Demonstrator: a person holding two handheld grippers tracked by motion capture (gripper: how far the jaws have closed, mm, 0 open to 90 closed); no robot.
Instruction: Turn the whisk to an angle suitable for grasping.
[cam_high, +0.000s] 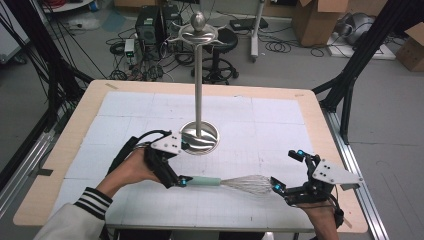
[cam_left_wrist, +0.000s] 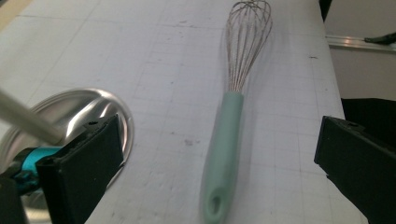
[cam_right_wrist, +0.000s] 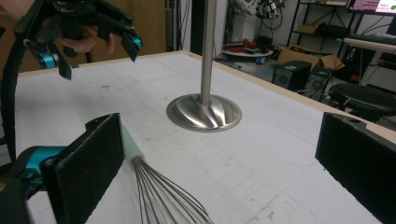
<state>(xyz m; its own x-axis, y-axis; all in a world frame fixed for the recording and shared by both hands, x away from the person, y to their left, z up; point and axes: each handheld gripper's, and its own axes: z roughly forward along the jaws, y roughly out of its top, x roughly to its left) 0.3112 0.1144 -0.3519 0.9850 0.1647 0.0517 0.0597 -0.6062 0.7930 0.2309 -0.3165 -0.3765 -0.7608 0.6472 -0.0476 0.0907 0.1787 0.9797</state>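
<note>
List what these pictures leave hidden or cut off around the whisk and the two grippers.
- Whisk: in the right gripper view the lower edge cuts off its wire head and the left jaw covers most of its handle.
- Stand: in the left gripper view the left jaw and the frame edge hide much of its base.
- Left gripper: in the high view, contact between its tips and the whisk's handle end is too small to judge.

A whisk lies on the table, before the stand.

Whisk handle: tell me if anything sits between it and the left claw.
Nothing visible does. The whisk lies flat on the table, its handle between the open left claw jaws; the stand base sits off to one side.
</note>
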